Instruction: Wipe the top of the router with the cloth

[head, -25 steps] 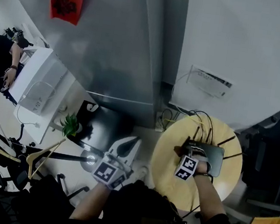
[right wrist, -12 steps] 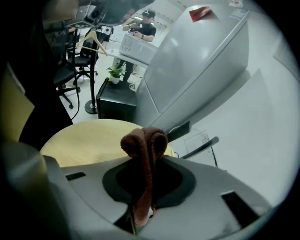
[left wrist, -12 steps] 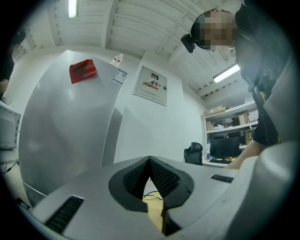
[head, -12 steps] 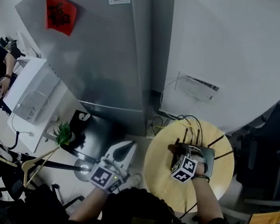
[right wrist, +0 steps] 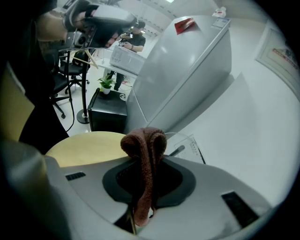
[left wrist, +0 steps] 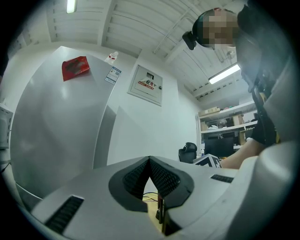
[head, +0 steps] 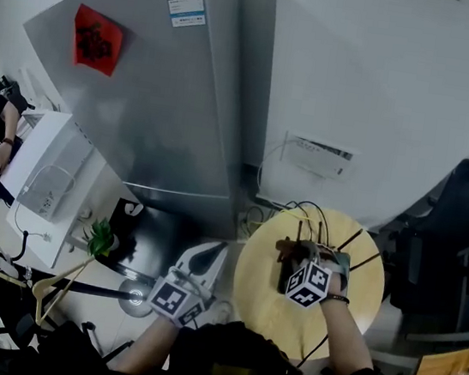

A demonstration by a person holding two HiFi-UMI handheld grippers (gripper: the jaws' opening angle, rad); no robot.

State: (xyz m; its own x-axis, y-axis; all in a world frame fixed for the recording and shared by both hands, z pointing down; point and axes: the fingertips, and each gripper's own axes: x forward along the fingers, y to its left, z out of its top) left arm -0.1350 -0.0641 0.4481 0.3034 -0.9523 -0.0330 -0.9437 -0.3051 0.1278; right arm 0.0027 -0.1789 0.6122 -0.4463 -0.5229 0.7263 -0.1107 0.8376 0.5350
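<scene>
Two grippers showed. Left gripper (head: pixel 205 260), jaws closed together on nothing, hung at nine o'clock off the round tabletop (head: pixel 257 302). Right gripper (head: pixel 305 255) pinched the brown cloth (right wrist: pixel 145 150) over the router (head: pixel 285 274), apparently mid-wipe; next, probably another sweep across its top.

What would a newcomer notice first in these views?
First, the brown cloth, bunched up and clamped in the jaws of the right gripper, which is over the black router on the round wooden table. Next, the red paper stuck high on the tall grey refrigerator, left of the table in the head view.
</scene>
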